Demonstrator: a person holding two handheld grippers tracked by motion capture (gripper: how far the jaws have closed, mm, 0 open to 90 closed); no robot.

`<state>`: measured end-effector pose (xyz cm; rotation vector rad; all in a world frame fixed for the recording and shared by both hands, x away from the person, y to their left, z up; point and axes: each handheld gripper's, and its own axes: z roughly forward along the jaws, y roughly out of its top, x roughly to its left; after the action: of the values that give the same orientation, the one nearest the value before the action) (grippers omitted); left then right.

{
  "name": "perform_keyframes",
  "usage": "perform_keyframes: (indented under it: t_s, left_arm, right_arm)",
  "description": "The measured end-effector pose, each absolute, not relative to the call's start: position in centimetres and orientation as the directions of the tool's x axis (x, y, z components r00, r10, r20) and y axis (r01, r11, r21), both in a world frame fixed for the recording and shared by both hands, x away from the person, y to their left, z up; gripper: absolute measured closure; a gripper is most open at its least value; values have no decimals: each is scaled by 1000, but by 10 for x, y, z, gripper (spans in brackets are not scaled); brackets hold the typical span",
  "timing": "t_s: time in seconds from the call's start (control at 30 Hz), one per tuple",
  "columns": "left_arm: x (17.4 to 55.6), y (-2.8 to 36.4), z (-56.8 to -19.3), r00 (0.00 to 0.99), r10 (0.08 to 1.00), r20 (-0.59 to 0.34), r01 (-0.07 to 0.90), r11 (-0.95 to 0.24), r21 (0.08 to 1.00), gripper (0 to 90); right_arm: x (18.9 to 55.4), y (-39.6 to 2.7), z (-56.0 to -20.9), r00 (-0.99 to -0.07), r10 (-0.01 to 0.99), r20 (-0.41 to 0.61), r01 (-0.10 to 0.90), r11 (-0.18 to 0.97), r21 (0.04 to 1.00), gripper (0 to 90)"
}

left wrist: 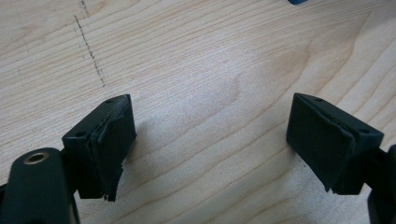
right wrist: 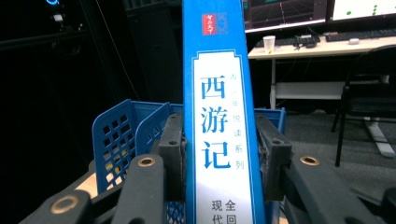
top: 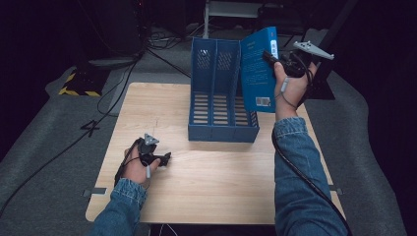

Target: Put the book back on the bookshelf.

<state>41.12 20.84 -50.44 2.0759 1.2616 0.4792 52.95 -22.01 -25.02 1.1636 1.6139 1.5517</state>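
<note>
While right tongs (right wrist: pixel 219 154) clamp blue book (right wrist: pixel 219 116), left tongs (left wrist: pixel 210 144) gape, empty, over table (left wrist: pixel 210 70)

**Chinese title legible on the book's spine**

The blue book (right wrist: pixel 218 112), clamped between the jaws of the right gripper (right wrist: pixel 218 158), carries the large characters 西游记 running down the white panel of its spine, directly above the pads. Beside them, smaller characters read 阅读系列, with fainter ones above them too blurred to make out. Below, near the jaws, 全 and 现代 begin further lines that are cut off. A small red seal sits at the spine's top, its marks illegible. In the high view the back cover (top: pixel 257 69) shows barcodes and lines of print too small to read.
</note>
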Motion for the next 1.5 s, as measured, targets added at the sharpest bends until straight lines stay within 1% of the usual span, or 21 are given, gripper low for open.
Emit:
perform_keyframes:
  t_s: [0.13,0.33,0.47,0.67,0.83,0.93,1.0,1.07,1.23,1.33,1.4,1.5]
  left_arm:
    - [411,208,-504,470,882,-25,644,-323,694,161]
    - [411,208,-504,470,882,-24,644,-324,693,161]
    - [411,208,-504,469,883,-24,644,-324,693,162]
    - [411,208,-504,470,882,-27,644,-323,693,162]
    - [411,208,-504,470,882,-23,643,-324,694,162]
    - [411,208,-504,470,882,-24,643,-324,694,161]
    - [411,208,-504,471,882,-25,645,-325,692,161]
    - [411,208,-504,472,881,-27,645,-324,692,161]
    - [411,208,-504,471,882,-25,644,-324,693,162]
    - [411,208,-504,473,880,-28,645,-325,692,162]
    - [411,208,-504,472,881,-27,643,-324,694,162]
    - [411,208,-504,472,881,-27,643,-323,694,162]
  right_arm:
    - [539,-213,-265,-444,882,160,183,-85,979,621]
    - [539,-198,-271,-494,861,120,158,-46,986,618]
    - [539,-192,-276,-502,859,100,146,-30,989,615]
    - [537,-188,-289,-508,856,98,134,-34,990,609]
    - [547,-188,-313,-497,857,136,195,-42,980,607]
    - [553,-187,-333,-478,870,123,227,-13,974,608]
    - [556,-190,-341,-470,873,135,248,-16,969,609]
    - [557,-191,-340,-467,872,145,255,-25,967,609]
    - [558,-186,-336,-437,892,115,275,11,961,601]
    - [562,-183,-329,-434,895,105,321,45,946,587]
    - [567,-184,-324,-432,896,103,310,41,950,571]
    - [576,-180,-315,-416,904,102,347,54,936,554]
